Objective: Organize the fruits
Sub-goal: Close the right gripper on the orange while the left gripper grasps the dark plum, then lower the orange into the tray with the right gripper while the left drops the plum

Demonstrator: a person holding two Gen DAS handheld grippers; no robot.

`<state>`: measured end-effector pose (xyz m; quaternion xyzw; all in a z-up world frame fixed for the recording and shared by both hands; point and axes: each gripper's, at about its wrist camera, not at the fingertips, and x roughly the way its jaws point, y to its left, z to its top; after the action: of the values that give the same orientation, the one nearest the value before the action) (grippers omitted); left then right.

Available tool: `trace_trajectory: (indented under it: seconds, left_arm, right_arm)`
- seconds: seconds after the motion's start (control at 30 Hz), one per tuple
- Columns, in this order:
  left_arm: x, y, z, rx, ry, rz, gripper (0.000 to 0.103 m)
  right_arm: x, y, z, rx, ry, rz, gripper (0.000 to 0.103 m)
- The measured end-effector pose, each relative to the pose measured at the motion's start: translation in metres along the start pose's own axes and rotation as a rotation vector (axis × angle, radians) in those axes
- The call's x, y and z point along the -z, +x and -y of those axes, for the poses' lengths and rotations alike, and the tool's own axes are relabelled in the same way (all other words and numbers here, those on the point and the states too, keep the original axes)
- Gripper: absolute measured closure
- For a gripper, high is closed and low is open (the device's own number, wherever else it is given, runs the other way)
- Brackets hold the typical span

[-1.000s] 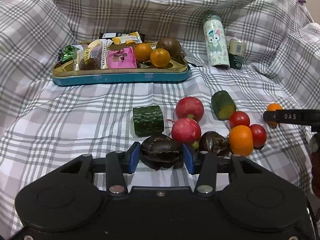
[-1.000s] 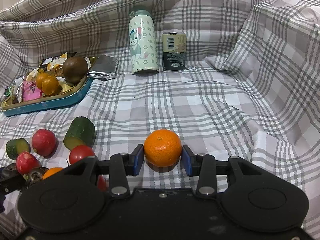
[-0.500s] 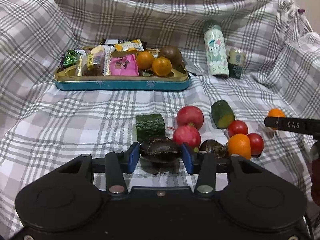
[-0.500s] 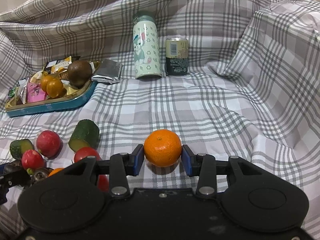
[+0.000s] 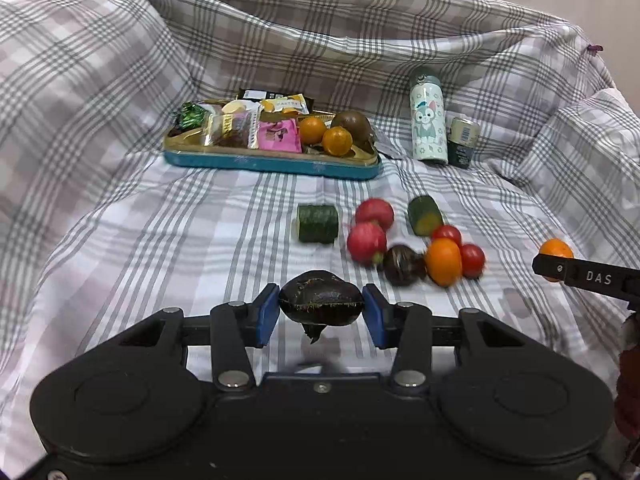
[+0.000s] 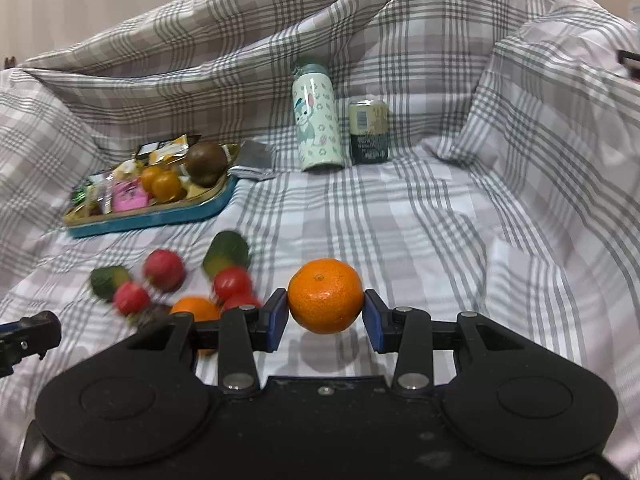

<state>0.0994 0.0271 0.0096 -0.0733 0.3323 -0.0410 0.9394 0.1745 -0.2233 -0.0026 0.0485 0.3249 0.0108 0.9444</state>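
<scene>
while both grippers hang above the checked cloth, the left gripper clamps a dark wrinkled fruit and the right gripper clamps a mandarin; either round fruit could slip and roll before reaching the tin tray at the cloth's far edge.

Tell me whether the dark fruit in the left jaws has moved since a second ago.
Yes. The dark fruit has been lifted up and back, away from the green cucumber chunk it lay beside; bare cloth now separates them.

Dark fruit, mandarin — both lifted, clamped.
</scene>
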Motion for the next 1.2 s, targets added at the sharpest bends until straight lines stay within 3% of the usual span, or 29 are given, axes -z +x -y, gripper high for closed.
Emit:
trace_trajectory:
  seconds: [0.27,0.57,0.87,1.2]
  left_arm:
    - [0.029,-0.033,0.005,-0.008,0.002,-0.009,0.051]
    - [0.054,-0.055,0.019,-0.008,0.023,-0.011,0.051]
    - [0.075,-0.058,0.033,-0.016,0.073,-0.04,0.05]
    - [0.078,-0.056,0.037,-0.034,0.103,-0.037,0.05]
  right_arm:
    - [0.041,-0.068,-0.006,-0.055,0.015,0.022,0.061]
    - [0.094,-0.102,-0.018,-0.07,-0.045,-0.019,0.061]
    - [0.116,-0.119,-0.032,-0.132,-0.141,-0.017,0.061]
    - [0.124,-0.116,-0.042,-0.115,-0.209,-0.012,0.061]
